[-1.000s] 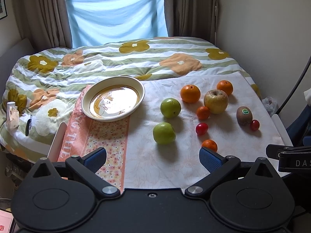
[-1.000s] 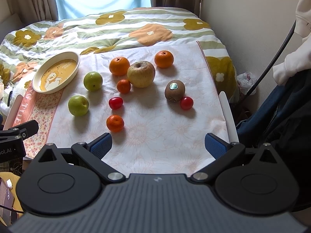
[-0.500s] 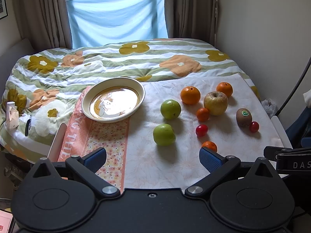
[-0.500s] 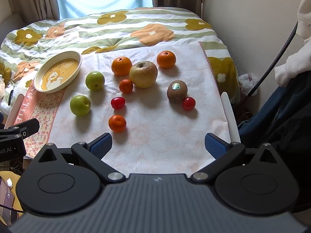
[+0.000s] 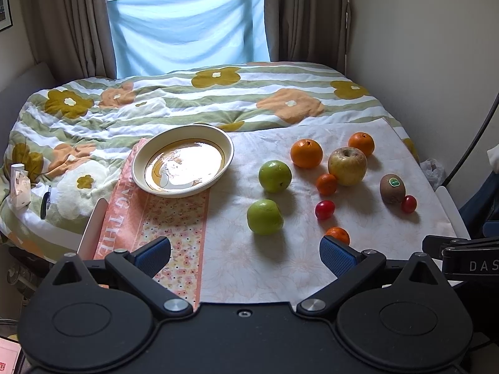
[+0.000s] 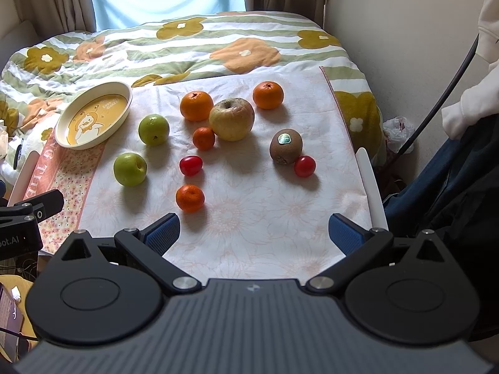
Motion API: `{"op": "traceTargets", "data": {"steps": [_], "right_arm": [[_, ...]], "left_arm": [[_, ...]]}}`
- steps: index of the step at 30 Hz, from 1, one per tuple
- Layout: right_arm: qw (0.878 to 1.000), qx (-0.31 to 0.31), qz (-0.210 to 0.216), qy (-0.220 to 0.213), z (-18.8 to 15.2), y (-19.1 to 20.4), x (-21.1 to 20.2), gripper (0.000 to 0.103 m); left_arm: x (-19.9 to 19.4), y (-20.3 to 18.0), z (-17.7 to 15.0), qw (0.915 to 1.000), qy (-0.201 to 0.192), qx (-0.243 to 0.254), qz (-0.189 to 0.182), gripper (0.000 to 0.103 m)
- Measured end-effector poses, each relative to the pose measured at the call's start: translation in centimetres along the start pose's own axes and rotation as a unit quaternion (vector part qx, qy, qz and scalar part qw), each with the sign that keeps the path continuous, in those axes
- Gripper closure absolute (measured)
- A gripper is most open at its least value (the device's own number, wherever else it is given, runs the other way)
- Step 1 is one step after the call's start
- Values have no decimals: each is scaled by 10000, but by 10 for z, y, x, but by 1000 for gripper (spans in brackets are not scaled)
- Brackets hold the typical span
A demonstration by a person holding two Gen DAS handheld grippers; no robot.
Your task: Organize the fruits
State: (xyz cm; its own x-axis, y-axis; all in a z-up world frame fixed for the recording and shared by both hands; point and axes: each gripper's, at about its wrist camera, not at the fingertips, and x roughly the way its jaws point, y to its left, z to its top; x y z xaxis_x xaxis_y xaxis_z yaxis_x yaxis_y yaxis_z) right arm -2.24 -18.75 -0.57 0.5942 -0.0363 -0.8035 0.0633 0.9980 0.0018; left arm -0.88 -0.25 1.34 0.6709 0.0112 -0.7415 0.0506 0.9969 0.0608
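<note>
Left gripper (image 5: 244, 255), black w/ blue ribbed pads: jaws wide apart, nothing between them, held over near edge of the pale floral cloth (image 5: 274, 265). Right gripper (image 6: 254, 233), same build: jaws wide apart, empty, also at near edge; its body shows at right edge of left wrist view.

Fruit, near to far, all resting on cloth:
- Small mandarin (image 6: 190, 198), nearest, just beyond right gripper's left pad.
- Green apple (image 6: 130, 169), to its left, near the pink patterned strip (image 6: 67, 180).
- Red cherry tomato (image 6: 190, 165), centre; second red cherry tomato (image 6: 304, 166) touching or just beside the brown kiwi w/ green sticker (image 6: 286, 146).
- Second green apple (image 6: 153, 129); second small mandarin (image 6: 203, 138), just beside the large yellowish apple (image 6: 231, 119).
- Two larger oranges at far side: left one (image 6: 196, 105), close behind yellowish apple; right one (image 6: 268, 95), near it, apart.

Cream oval dish w/ yellow cartoon centre (image 6: 123, 88): far left, part on pink strip, no fruit in it.

Beyond: floral striped duvet (image 5: 187, 99), blue window sheet (image 5: 187, 25), brown curtains (image 5: 68, 15).
</note>
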Motion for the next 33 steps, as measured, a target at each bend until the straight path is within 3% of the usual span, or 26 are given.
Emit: {"op": "traceTargets", "data": {"steps": [33], "right_arm": [[9998, 99, 146, -17, 3, 3, 6, 0]], "left_arm": [[11, 1, 6, 9999, -18, 130, 30, 0]]}}
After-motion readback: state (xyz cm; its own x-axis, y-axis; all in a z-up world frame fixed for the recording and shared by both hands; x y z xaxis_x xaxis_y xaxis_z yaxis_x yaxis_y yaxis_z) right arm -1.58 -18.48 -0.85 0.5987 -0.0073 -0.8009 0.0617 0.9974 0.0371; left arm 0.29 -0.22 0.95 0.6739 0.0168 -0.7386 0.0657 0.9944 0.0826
